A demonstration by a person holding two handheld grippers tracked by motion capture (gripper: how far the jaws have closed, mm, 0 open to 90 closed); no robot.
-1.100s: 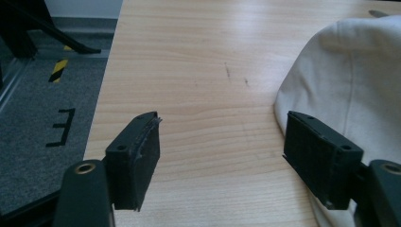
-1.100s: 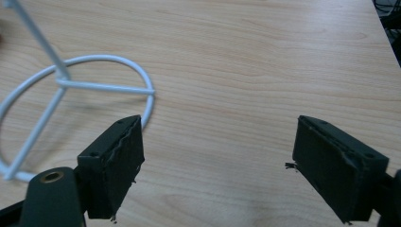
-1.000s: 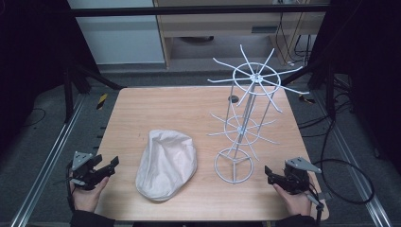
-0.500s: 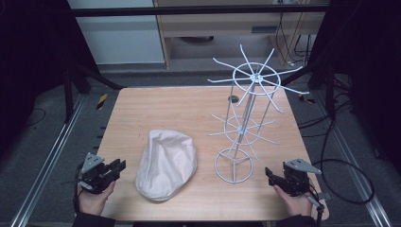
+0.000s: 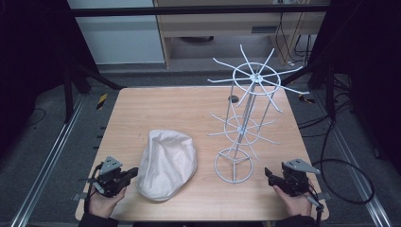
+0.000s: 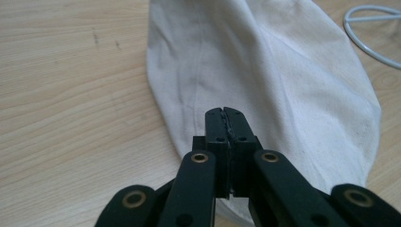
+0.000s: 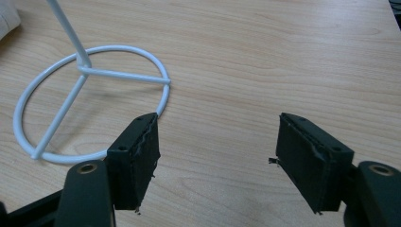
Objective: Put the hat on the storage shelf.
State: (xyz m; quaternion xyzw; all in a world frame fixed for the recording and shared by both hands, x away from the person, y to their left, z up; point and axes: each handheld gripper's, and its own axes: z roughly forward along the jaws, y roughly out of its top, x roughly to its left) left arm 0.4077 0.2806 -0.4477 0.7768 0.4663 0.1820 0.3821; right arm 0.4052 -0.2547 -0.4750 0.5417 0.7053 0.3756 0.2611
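Now, on the bench (image 5: 189,109) beside the wire rack (image 5: 246,123) the cap (image 5: 166,163) lies with its long axis running away from me, soft and light, best pinched at its near rim, by my left tool (image 5: 131,173), pressed together, my right tool (image 5: 270,176) apart.

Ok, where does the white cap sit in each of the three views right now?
High view: the white cap lies near the front left of the table, beside the left gripper.
Left gripper view: it spreads right behind the shut jaws.
Right gripper view: a sliver at the top-left corner.
Shared landmark: the wire stand's base ring.
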